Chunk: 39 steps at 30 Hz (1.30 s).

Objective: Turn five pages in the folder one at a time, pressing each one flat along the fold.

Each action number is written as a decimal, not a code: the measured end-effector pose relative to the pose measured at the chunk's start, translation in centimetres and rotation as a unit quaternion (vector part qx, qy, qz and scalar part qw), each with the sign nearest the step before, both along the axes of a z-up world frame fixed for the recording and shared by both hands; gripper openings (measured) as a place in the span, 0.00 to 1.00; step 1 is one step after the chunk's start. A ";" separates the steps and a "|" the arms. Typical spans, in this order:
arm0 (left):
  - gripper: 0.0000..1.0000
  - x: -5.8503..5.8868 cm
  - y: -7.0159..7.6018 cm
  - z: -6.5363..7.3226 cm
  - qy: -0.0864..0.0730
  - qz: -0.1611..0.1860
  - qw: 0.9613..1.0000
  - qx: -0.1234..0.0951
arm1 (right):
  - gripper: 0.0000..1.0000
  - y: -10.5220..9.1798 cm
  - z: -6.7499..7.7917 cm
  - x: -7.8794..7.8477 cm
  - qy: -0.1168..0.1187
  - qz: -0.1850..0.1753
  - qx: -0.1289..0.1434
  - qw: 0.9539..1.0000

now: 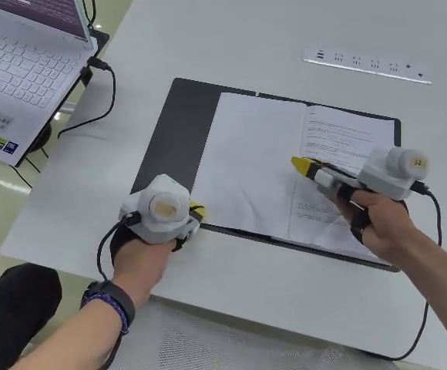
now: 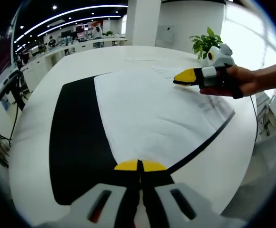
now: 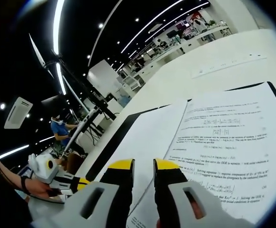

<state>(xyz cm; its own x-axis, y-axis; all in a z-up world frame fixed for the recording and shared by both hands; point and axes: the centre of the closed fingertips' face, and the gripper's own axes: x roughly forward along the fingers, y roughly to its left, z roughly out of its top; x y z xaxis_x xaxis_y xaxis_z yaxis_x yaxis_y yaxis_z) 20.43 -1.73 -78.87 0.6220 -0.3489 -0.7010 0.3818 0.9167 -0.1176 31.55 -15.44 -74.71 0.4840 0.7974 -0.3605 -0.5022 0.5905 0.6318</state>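
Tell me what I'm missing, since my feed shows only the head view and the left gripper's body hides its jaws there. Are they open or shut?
Observer: Shut. In the left gripper view the left gripper has its yellow tips together, at the near edge of the folder.
Operator: And the right one's jaws?
Observer: In the right gripper view the right gripper has a narrow gap between its tips. They are over the fold between the blank page and the printed page.
Operator: Is a sheet pinched in it?
Observer: I cannot tell. Paper shows through the gap, but no contact is clear.
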 end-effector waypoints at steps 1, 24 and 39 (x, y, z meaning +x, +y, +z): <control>0.00 0.0 0.0 0.0 0.000 0.001 1.000 0.000 | 0.14 0.0 -0.1 0.0 0.001 0.002 0.001 1.000; 0.00 0.3 0.1 -0.3 0.006 0.004 1.000 -0.007 | 0.00 0.9 -1.2 1.9 0.001 0.007 0.024 1.000; 0.00 0.2 0.1 -0.3 0.007 0.012 1.000 -0.022 | 0.00 0.9 -1.4 3.5 0.008 -0.015 0.047 0.999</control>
<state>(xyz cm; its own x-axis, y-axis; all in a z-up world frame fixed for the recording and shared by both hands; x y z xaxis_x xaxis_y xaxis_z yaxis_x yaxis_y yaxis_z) 20.67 -1.59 -79.16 0.6212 -0.3642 -0.6939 0.3571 0.9197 -0.1630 35.02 -14.52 -76.10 0.5032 0.8132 -0.2925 -0.4737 0.5426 0.6936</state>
